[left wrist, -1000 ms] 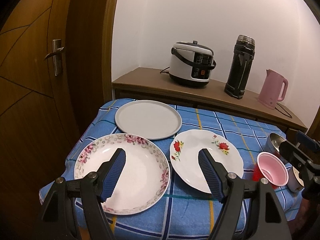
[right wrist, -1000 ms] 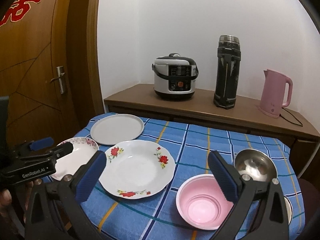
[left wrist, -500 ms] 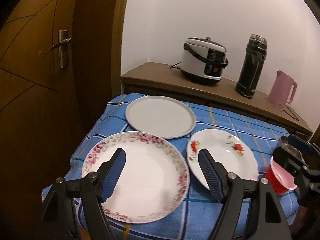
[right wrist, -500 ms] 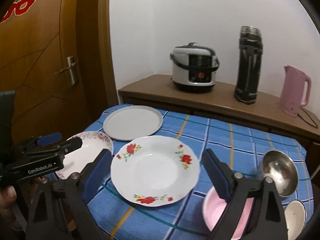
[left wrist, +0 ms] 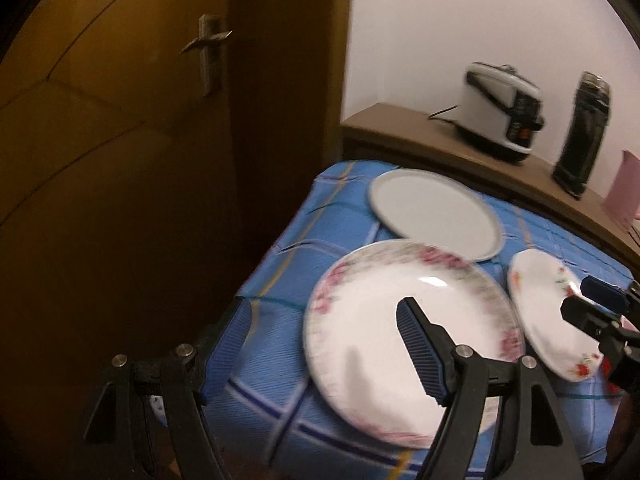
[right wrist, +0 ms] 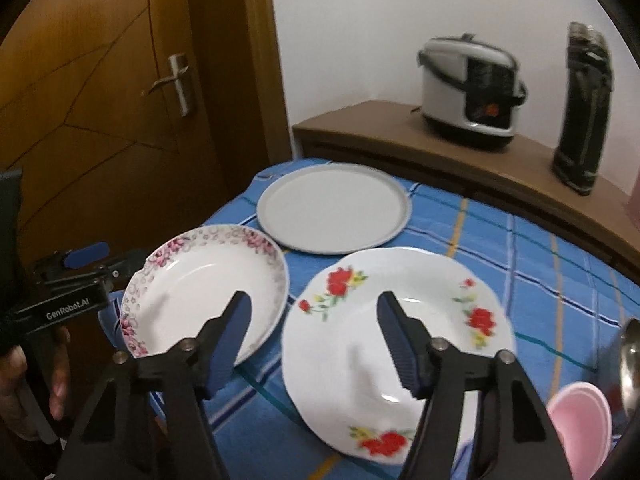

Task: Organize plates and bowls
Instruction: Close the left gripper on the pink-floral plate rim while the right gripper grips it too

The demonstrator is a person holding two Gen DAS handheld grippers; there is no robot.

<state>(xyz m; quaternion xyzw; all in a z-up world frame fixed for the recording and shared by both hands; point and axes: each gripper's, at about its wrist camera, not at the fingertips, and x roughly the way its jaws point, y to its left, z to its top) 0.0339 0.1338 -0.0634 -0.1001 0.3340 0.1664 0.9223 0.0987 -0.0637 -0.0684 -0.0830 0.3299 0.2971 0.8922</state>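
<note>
A white plate with a pink-flower rim [left wrist: 380, 312] lies at the front left of the blue checked cloth. My left gripper [left wrist: 324, 324] is open over the plate's left rim. One finger is past the cloth's edge and the other is over the plate's middle. Beside it lies a white plate with red flowers [right wrist: 432, 292]. My right gripper [right wrist: 316, 316] hovers over that plate's left rim. Its jaws are closing, the rim lies between them, and the pads do not press on it. A plain grey plate [right wrist: 332, 208] sits behind both plates.
A pink bowl [right wrist: 584, 416] and a steel bowl [right wrist: 628, 356] sit at the front right. On the wooden shelf [right wrist: 360, 128] behind stand a rice cooker [right wrist: 468, 92], a dark flask [right wrist: 584, 108] and a pink kettle [left wrist: 626, 188]. A wooden door [left wrist: 120, 160] is close on the left.
Both grippers have moved left and down, closer to the plates. The right jaws have narrowed. The pink bowl has slid to the right wrist view's corner.
</note>
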